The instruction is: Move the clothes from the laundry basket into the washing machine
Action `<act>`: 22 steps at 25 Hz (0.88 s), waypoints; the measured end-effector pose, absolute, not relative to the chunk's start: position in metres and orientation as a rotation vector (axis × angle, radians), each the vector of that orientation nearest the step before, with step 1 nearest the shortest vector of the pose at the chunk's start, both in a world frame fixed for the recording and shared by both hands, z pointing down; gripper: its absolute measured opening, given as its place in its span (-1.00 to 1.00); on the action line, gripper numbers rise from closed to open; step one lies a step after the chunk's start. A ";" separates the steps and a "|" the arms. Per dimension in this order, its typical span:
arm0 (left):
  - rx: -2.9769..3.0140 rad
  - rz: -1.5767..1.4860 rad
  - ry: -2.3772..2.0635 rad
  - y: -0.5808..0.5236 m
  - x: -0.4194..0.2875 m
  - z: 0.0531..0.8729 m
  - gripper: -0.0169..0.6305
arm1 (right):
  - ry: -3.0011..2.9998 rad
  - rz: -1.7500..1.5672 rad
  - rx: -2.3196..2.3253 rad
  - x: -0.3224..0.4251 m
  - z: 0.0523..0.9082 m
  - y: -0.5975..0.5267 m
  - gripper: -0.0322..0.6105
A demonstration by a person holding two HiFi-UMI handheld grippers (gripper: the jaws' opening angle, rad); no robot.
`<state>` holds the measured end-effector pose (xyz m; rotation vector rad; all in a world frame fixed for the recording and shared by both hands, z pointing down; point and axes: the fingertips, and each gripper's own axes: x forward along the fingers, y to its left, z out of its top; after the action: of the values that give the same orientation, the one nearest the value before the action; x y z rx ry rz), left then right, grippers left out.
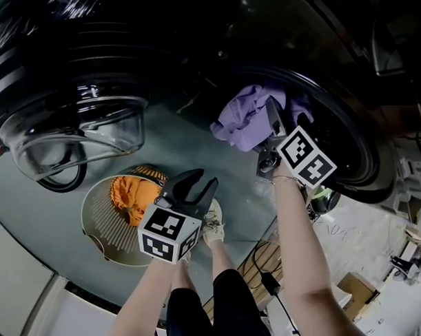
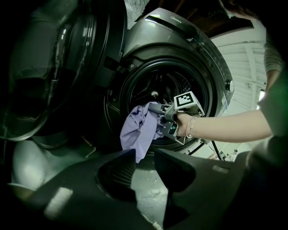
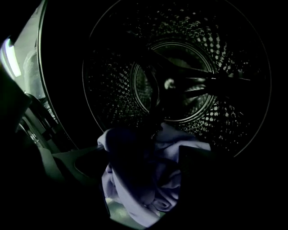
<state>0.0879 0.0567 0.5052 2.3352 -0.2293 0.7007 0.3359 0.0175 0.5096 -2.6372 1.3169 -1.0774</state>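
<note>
Releasing the lavender garment point(image 1: 245, 117) at the washing machine point(image 2: 180, 40) mouth: fingers of your right gripper point(image 3: 141, 155) stand wide around it; nudge it deeper past the rim. Left gripper point(image 1: 202, 181), fingers apart and empty, hovers beside the laundry basket point(image 1: 101, 225).

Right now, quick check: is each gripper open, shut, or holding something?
Left gripper: open, nothing between its jaws.
Right gripper: open, with the purple cloth between its jaws, not clamped.
</note>
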 end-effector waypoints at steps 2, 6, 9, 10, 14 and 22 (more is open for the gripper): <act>2.340 0.700 -0.232 0.056 0.087 0.506 -0.58 | 1.332 -1.039 -2.646 0.332 0.500 0.024 0.63; 2.347 0.688 -0.242 0.054 0.086 0.507 -0.58 | 1.394 -1.001 -2.611 0.302 0.492 0.040 0.62; 2.347 0.675 -0.247 0.054 0.086 0.511 -0.58 | 1.393 -1.102 -2.559 0.268 0.522 0.057 0.62; 2.347 0.670 -0.248 0.054 0.086 0.512 -0.58 | 1.368 -1.148 -2.549 0.260 0.537 0.062 0.63; 2.333 0.650 -0.262 0.055 0.083 0.518 -0.58 | 1.277 -1.348 -2.542 0.236 0.606 0.081 0.68; 2.330 0.618 -0.303 0.055 0.078 0.530 -0.58 | 1.198 -1.456 -2.545 0.232 0.679 0.073 0.66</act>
<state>0.0781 0.0550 0.5297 2.3302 -0.3034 0.6181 0.2318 0.0733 0.6789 -2.5446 1.1976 -1.4563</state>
